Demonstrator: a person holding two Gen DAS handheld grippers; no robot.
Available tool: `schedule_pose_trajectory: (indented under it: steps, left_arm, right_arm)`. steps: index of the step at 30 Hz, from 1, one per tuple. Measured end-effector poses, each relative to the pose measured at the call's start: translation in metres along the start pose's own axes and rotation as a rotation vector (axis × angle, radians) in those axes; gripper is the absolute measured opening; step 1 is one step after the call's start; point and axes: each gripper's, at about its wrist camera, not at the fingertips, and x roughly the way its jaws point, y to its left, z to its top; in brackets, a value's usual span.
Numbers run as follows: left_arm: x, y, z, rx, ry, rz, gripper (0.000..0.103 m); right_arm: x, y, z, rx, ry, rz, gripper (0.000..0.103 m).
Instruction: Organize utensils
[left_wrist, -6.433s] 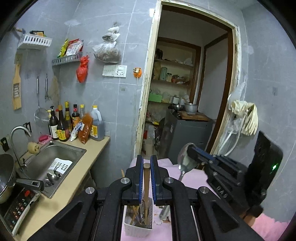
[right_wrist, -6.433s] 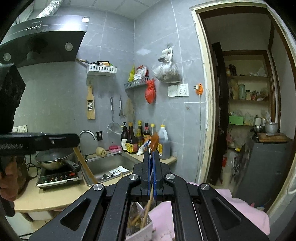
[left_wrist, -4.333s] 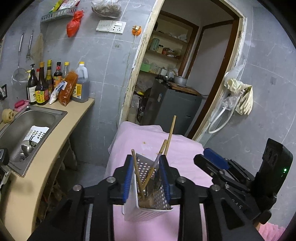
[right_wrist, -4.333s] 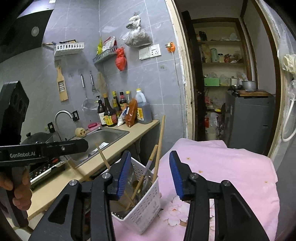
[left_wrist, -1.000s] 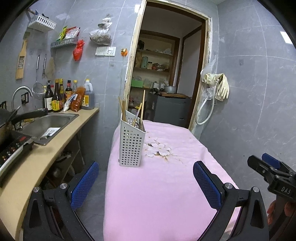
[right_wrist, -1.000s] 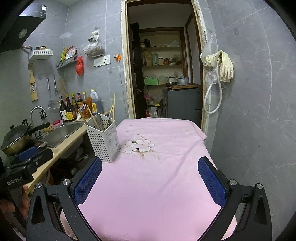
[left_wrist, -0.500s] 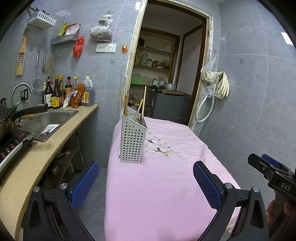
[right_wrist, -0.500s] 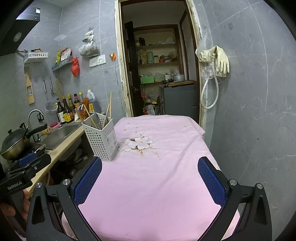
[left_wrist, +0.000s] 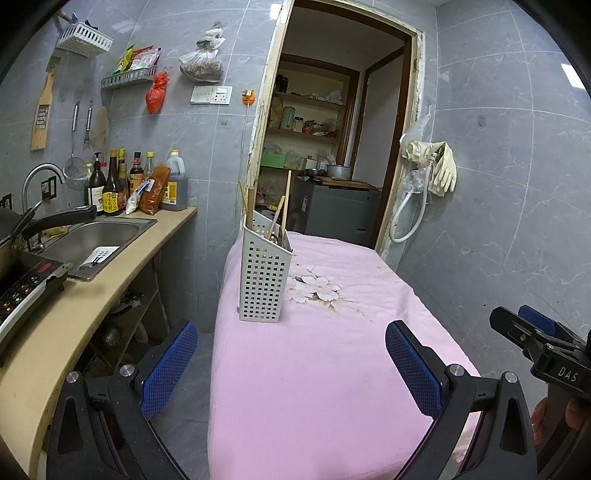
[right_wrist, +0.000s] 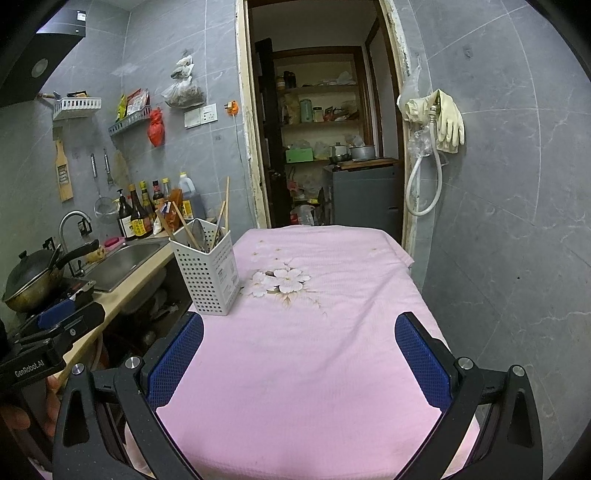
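Grey tiled kitchen walls surround a surface (right_wrist: 332, 369) draped in pink cloth with a white flower print, set between a sink counter (left_wrist: 110, 280) on the left and an open pantry doorway (right_wrist: 325, 129) ahead. On the cloth's far left part stands a white perforated utensil holder (right_wrist: 207, 280), upright, with chopsticks (right_wrist: 226, 201), a metal spoon (right_wrist: 198, 230) and other wooden handles sticking out of its top. Nothing else lies loose on the cloth that I can see.

I hold my left hand-held gripper (left_wrist: 291, 365) and my right hand-held gripper (right_wrist: 299, 358) low at the near end of the surface, both spread wide with nothing between their blue pads. The holder sits well ahead of both, apart from them: slightly left of centre in the left view, further left in the right view.

My judgement is that the sorting looks finished, since every utensil in sight is in the holder. If more remains, the next move calls for finding a stray piece first; none shows here.
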Motion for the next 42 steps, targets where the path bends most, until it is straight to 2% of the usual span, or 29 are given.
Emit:
schedule_pose_trajectory:
  steps: [42]
  left_arm:
    - [-0.0001,-0.0030,-0.0008,0.001,0.000,0.000,0.102]
  right_arm:
    - [0.0019,0.0003,0.0002,-0.004,0.005,0.005,0.102]
